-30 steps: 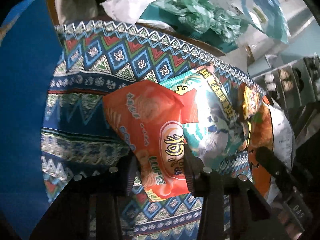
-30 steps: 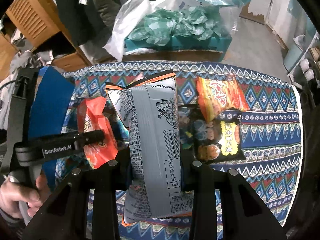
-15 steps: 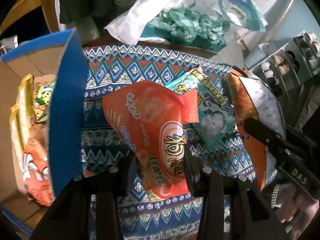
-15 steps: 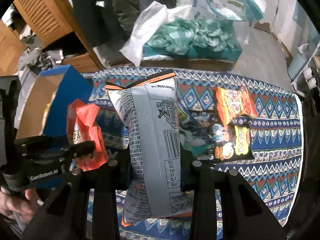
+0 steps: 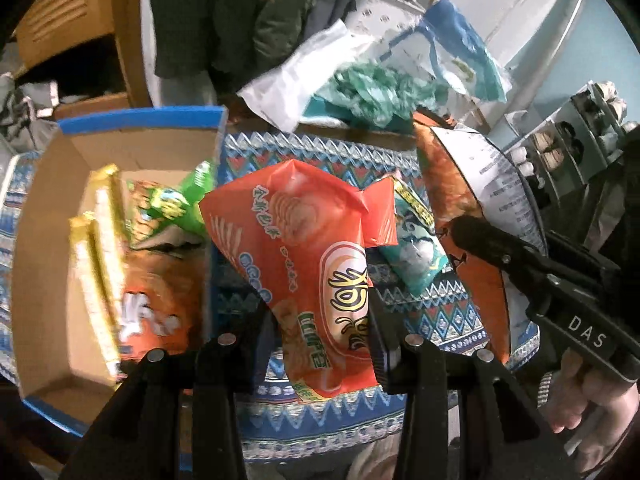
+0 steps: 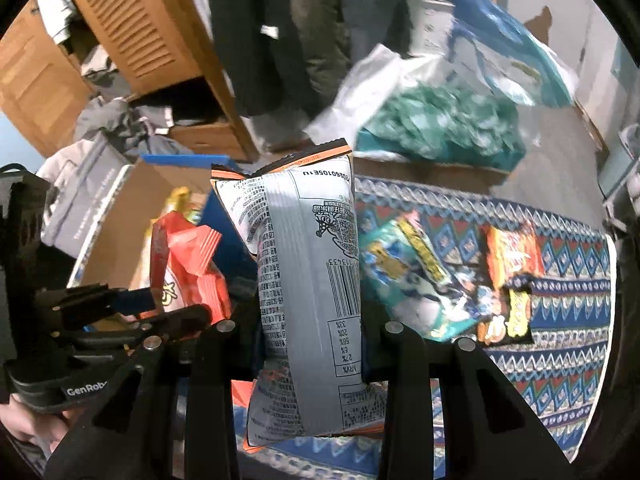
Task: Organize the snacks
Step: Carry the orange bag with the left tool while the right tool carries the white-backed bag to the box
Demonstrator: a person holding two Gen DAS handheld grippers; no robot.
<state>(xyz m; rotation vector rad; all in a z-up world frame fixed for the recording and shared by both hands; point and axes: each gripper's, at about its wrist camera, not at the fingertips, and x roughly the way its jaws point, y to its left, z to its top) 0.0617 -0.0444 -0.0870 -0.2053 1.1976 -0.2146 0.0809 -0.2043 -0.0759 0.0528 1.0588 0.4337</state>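
My left gripper (image 5: 320,332) is shut on a red-orange snack bag (image 5: 308,252), held above the patterned tablecloth beside the open cardboard box with blue edges (image 5: 140,124). The box holds several snack packs (image 5: 160,208). My right gripper (image 6: 308,344) is shut on a silver-backed orange snack bag (image 6: 308,280), held upright; it also shows at the right in the left wrist view (image 5: 472,200). A teal snack bag (image 6: 408,276), an orange bag (image 6: 516,252) and a dark bag (image 6: 508,316) lie on the cloth.
The patterned tablecloth (image 6: 568,292) covers the table. Behind it are a white plastic bag with green contents (image 6: 432,128), a blue bag (image 6: 508,56), hanging dark clothes (image 6: 260,40) and a wooden cabinet (image 6: 132,32). The left gripper shows at lower left in the right wrist view (image 6: 132,312).
Both grippers have risen and shifted left with their bags. The box has come fully into the left wrist view, and its inside with the packs now shows.
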